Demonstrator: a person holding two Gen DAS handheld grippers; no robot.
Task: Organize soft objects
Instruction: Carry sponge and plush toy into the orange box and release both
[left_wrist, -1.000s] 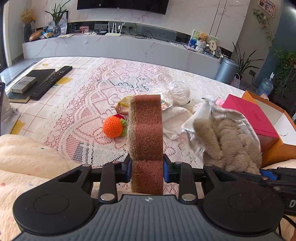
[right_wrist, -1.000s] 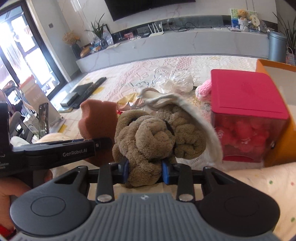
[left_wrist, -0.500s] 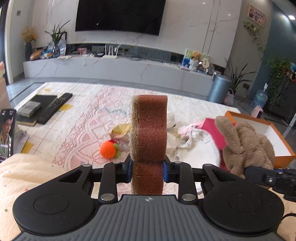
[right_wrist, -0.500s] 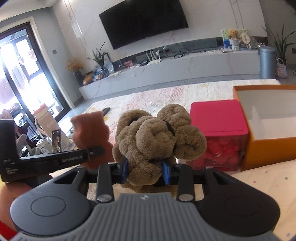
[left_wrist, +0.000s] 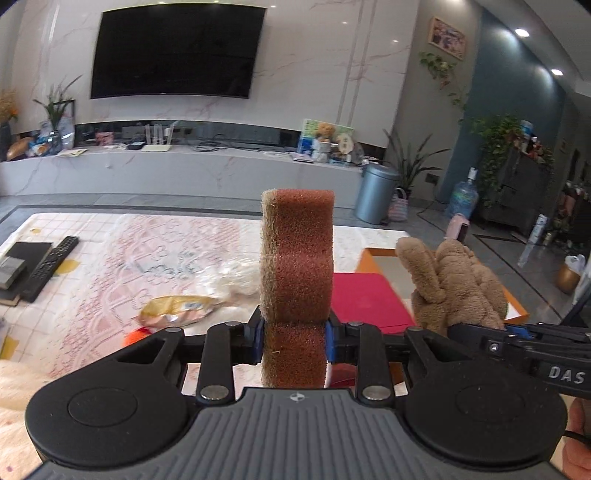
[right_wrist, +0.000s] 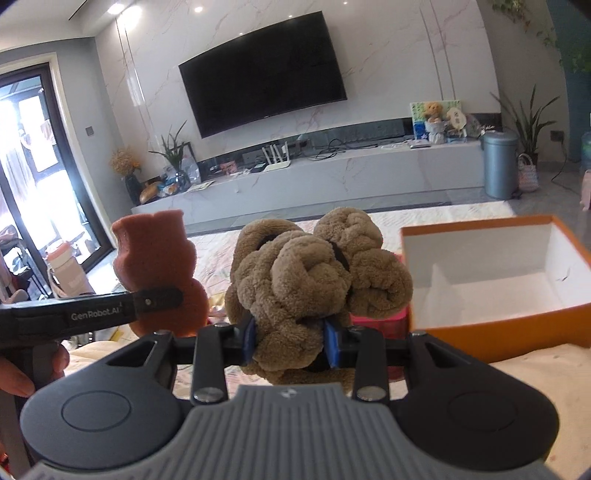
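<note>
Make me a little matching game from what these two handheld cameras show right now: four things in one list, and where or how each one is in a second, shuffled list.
Things:
1. brown sponge
2. tan plush knot
3. orange box
4. remote control

States:
A. open, white inside, nothing visible in it
B. clamped upright in the left gripper
C. lying on the table's far left beside a dark book
D. squeezed in the right gripper

Pairs: 1-B, 2-D, 3-A, 4-C

Both wrist views face the television (left_wrist: 177, 51) (sharing it), perhaps level.
</note>
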